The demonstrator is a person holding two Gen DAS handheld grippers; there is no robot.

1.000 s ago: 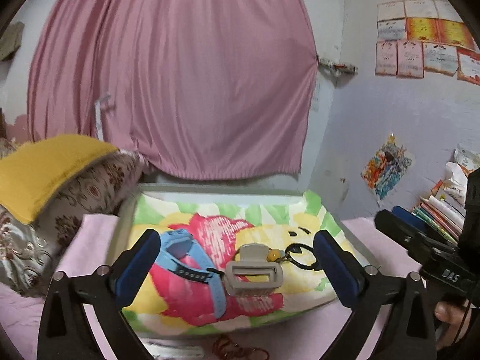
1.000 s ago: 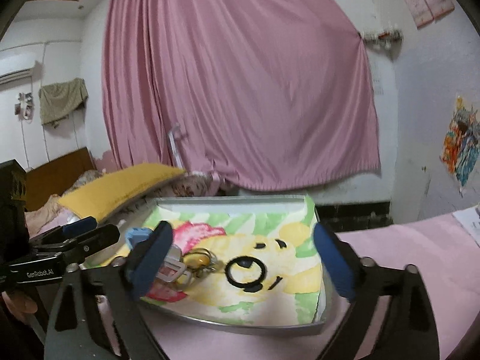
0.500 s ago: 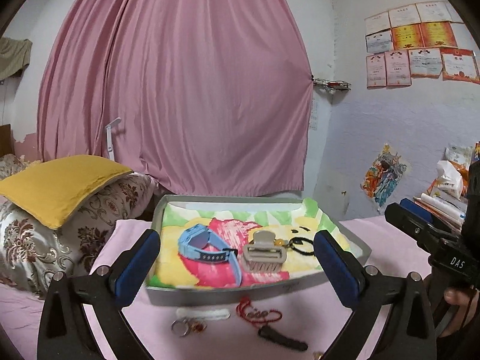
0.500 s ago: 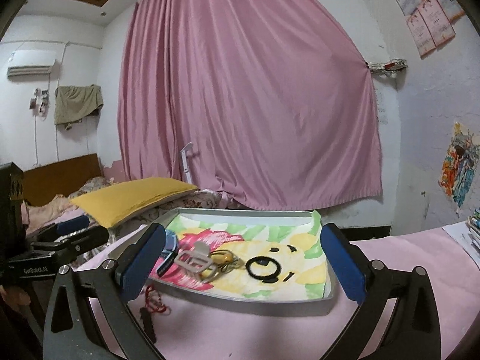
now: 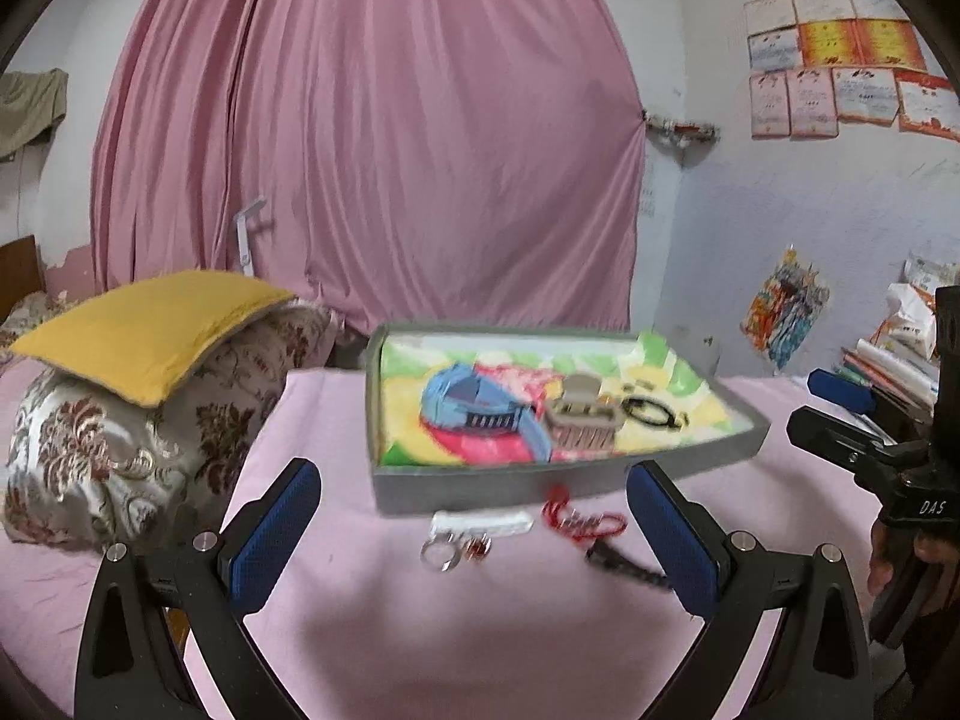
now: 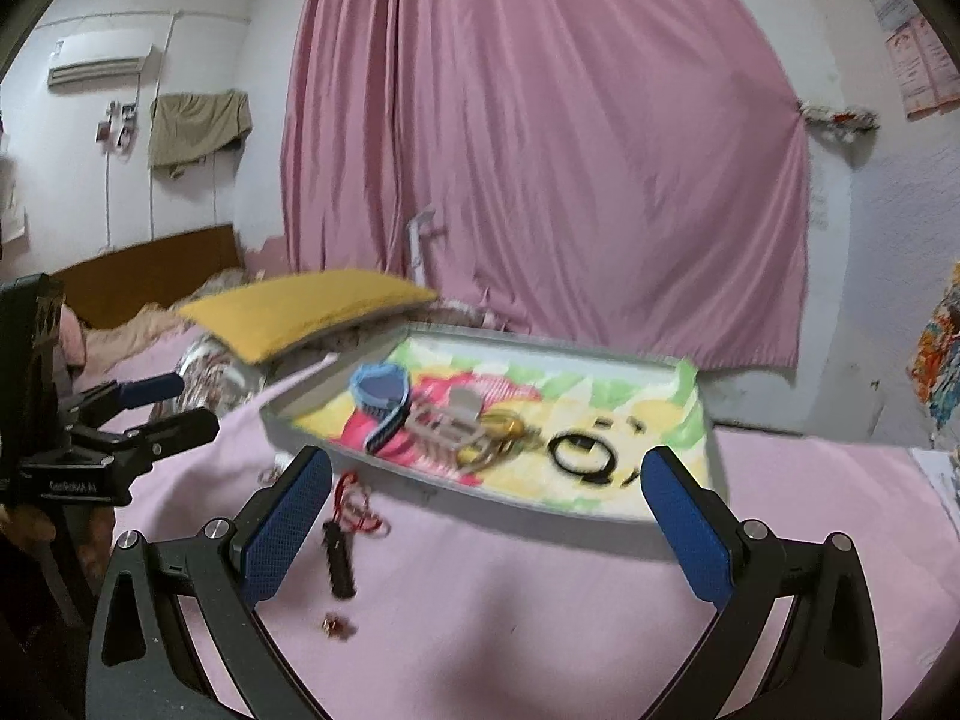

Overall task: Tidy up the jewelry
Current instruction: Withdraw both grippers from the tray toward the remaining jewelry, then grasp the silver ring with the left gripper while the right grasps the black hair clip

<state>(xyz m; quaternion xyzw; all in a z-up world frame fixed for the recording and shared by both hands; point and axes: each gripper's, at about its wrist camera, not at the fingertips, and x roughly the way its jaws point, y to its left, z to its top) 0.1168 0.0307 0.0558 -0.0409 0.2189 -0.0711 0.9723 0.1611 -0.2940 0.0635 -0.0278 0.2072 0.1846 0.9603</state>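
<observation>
Both of my grippers hang above the pink bedcover (image 5: 480, 630), short of the tray (image 5: 540, 483), and neither touches anything. The left gripper (image 5: 474, 534) has its blue pads (image 5: 273, 534) spread wide with nothing between them; the right gripper (image 6: 489, 516) is spread just as wide and is also empty.

Inside the tray, on its cartoon-print liner, I see a blue watch (image 5: 480, 411), a beige hair claw (image 5: 582, 417), a gold-coloured bangle (image 6: 495, 441) and a black ring-shaped band (image 5: 648, 411), lying close together toward the middle. Outside it, on the cover just beside the near wall, lie a white clip (image 5: 483, 521), a metal ring (image 5: 441, 553) with a small reddish piece touching it, a red cord (image 5: 579, 519), a dark barrette (image 6: 339, 558) and a small gold item (image 6: 333, 624); motion blur hides their finer details.

I judge the step in hand to be the choice of the next loose piece, with roughly half the items already in the tray. The next move calls for lowering one gripper onto a single piece: the cord or the barrette for the right, the ring or the clip for the left. These pieces are thin and lie flat on soft fabric, so I expect the pads must press slightly into the cover and close on the piece alone, without pinching the cloth
</observation>
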